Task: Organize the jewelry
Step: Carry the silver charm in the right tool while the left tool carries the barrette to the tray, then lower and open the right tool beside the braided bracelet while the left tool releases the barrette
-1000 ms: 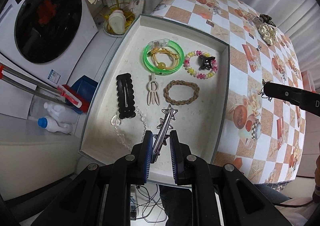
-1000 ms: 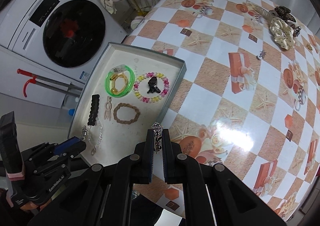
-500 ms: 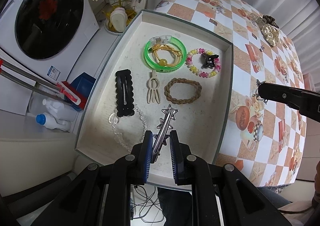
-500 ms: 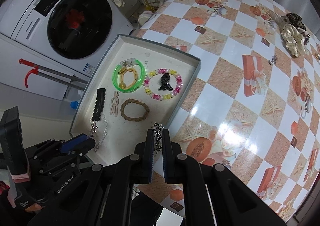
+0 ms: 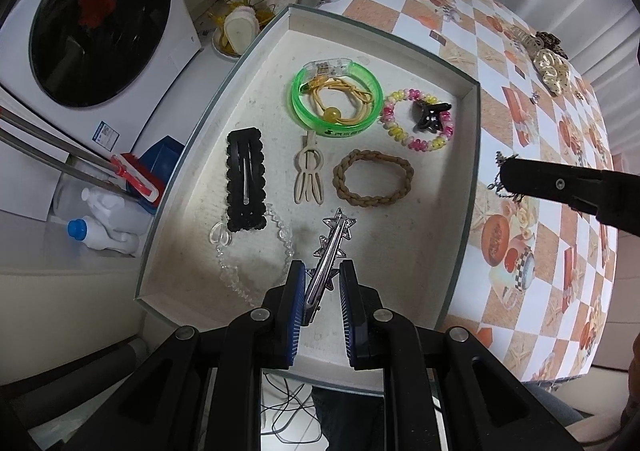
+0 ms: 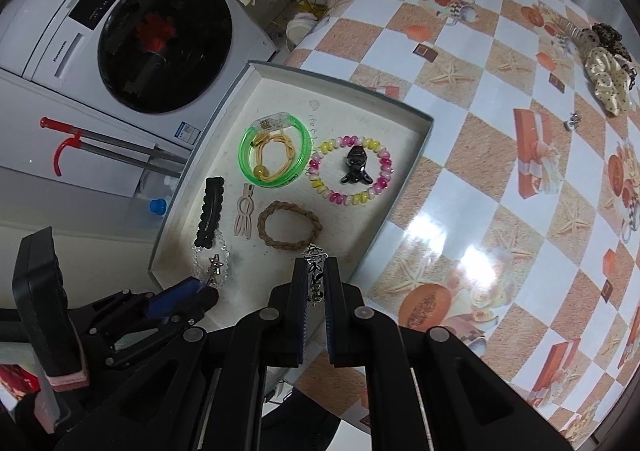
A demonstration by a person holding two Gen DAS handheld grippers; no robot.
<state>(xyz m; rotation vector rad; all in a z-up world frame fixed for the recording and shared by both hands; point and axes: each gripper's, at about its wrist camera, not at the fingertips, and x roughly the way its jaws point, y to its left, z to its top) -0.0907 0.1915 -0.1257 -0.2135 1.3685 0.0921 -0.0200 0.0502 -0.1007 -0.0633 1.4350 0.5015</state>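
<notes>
A shallow white tray [image 5: 460, 83] [image 6: 424, 131] holds a green bangle [image 5: 336, 99], a beaded bracelet [image 5: 416, 119], a braided brown band [image 5: 372, 183], a black clip [image 5: 245, 179], a beige clip [image 5: 308, 171] and a clear bead chain [image 5: 240, 263]. My left gripper [image 5: 322, 271] is over the tray's near end; a silver star hair clip [image 5: 332, 247] lies between its fingers, which now stand a little apart. My right gripper [image 6: 316, 271] is shut on a small dark metal ornament [image 6: 316, 263] above the tray's near right edge.
The tray sits at the edge of a checkered tablecloth [image 6: 500, 179]. A cream scrunchie and dark clips [image 6: 604, 67] lie at the far right. A small earring [image 6: 572, 119] lies near them. A washing machine [image 6: 160, 43] stands to the left.
Both grippers moved closer over the tray. The left fingers have spread slightly around the star clip. The right gripper keeps its hold on the ornament.
</notes>
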